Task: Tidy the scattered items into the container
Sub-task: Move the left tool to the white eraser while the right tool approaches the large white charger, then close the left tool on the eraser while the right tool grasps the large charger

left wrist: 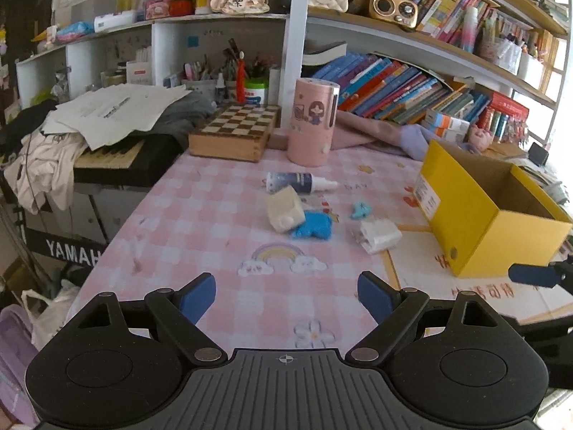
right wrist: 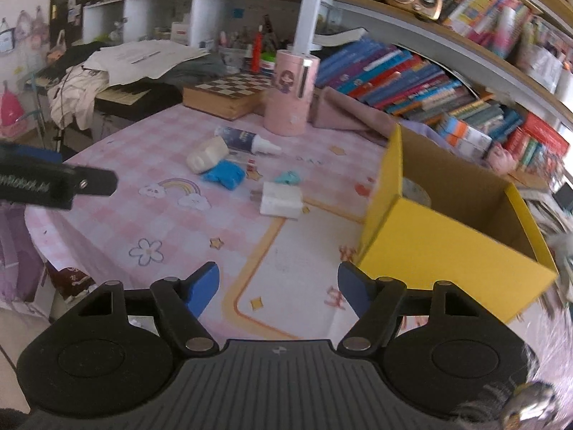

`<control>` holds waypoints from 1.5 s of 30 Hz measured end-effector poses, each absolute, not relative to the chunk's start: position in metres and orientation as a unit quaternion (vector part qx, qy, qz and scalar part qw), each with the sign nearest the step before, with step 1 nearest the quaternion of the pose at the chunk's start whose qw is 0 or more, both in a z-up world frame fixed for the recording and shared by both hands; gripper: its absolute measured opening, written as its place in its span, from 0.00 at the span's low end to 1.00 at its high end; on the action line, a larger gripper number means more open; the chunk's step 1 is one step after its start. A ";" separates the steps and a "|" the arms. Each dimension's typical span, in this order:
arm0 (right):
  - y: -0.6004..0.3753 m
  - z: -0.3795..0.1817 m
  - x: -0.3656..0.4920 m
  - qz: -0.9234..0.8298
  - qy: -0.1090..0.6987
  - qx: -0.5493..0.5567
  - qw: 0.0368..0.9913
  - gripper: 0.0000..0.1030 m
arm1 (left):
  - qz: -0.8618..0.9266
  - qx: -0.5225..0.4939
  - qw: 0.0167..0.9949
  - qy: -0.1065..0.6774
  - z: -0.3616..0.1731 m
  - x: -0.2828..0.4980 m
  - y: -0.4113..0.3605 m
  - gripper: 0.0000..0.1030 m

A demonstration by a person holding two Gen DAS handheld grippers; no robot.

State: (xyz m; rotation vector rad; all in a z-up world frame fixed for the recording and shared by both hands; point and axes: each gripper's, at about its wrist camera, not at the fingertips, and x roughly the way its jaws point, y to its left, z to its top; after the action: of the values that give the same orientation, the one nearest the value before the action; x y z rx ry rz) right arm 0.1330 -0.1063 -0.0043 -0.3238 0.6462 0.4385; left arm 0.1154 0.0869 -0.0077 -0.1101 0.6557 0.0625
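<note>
The box (right wrist: 447, 243) stands open at the right of the bench (left wrist: 215, 251); a roll-like thing (right wrist: 415, 191) seems to lie inside, though it is hard to tell. Still out, in a loose cluster left of the box: bottle (left wrist: 301, 181), cream block (left wrist: 283, 213), blue lump (left wrist: 312, 228), teal bit (left wrist: 361, 210), white plug (left wrist: 379, 235). So most is left. Left hand-held gripper (left wrist: 286, 295) spread and empty; right hand-held gripper (right wrist: 277, 286) apart, nothing between.

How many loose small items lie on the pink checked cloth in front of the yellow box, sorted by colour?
Blue: 2, a bright blue lump and a small pale blue piece
White or cream: 2, a cream block and a white charger
Dark and white: 1, a dropper bottle lying on its side
Total: 5
</note>
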 end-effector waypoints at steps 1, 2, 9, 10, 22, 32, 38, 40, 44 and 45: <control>-0.104 -0.005 0.138 0.217 0.313 -0.159 0.911 0.69 | 0.031 -0.051 0.945 0.321 -0.007 0.121 0.088 0.86; -0.102 -0.005 0.143 0.220 0.312 -0.160 0.910 0.69 | 0.032 -0.047 0.946 0.320 -0.006 0.127 0.088 0.86; -0.087 -0.010 0.185 0.237 0.316 -0.168 0.903 0.69 | 0.040 -0.037 0.944 0.325 -0.009 0.173 0.093 0.86; -0.083 -0.012 0.191 0.239 0.316 -0.173 0.902 0.69 | 0.040 -0.034 0.944 0.326 -0.010 0.179 0.093 0.86; -0.049 -0.037 0.259 0.240 0.334 -0.176 0.894 0.62 | 0.024 -0.026 0.934 0.356 -0.030 0.263 0.095 0.86; -0.042 -0.055 0.299 0.229 0.378 -0.146 0.885 0.68 | 0.028 -0.052 0.914 0.401 -0.061 0.307 0.099 0.85; -0.041 -0.065 0.312 0.225 0.399 -0.133 0.879 0.68 | 0.040 -0.094 0.903 0.416 -0.073 0.317 0.111 0.82; -0.042 -0.068 0.315 0.225 0.406 -0.129 0.876 0.68 | 0.040 -0.100 0.900 0.423 -0.076 0.320 0.113 0.78; -0.042 -0.071 0.318 0.226 0.415 -0.121 0.873 0.66 | 0.036 -0.143 0.893 0.425 -0.082 0.320 0.121 0.63; -0.042 -0.071 0.319 0.226 0.417 -0.120 0.872 0.66 | 0.034 -0.158 0.891 0.425 -0.083 0.320 0.124 0.55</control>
State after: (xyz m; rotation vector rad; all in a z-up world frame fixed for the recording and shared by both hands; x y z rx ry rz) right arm 0.3186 -0.0424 -0.0714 -0.2510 0.8705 0.4721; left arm 0.3199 0.1238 -0.0827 -0.3283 0.8826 0.0708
